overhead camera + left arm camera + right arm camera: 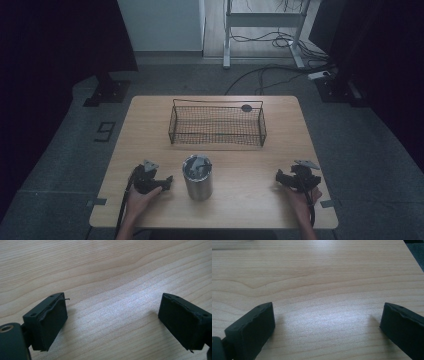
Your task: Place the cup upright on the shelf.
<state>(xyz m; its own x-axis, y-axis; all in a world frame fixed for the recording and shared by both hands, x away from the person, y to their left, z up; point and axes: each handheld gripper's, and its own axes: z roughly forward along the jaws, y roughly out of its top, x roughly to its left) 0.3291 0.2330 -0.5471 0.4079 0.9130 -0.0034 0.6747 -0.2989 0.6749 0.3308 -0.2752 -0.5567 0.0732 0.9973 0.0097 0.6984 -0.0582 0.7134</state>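
Fingers on both grippers stand spread with nothing between them — in the left gripper view and the right gripper view alike, only bare wood grain lies in the gap. Your left gripper (162,183) rests on the surface (250,165) just beside the steel cup (197,177); your right gripper (285,179) sits well apart from it, near the right edge.

The steel cup stands upright at the near middle of the surface, between your two hands, with the wire basket (217,125) behind it toward the far side. Something grey lies in or across its mouth; the high view is too dim to say what.

Handling, as a judgement: a rigid metal wall, smooth and likely slippery, not fragile, and probably of moderate weight. Take it across the body around mid-height, fingers (50,320) on opposite sides, squarely — a grip near the rim could tip it or slide off.

The high view gives the layout: cup, basket, a small dark disc (246,107) at the basket's far rim. The gripper views add what it cannot — the finger gap and pad condition, the left pad (53,307) looking frayed at its edge.
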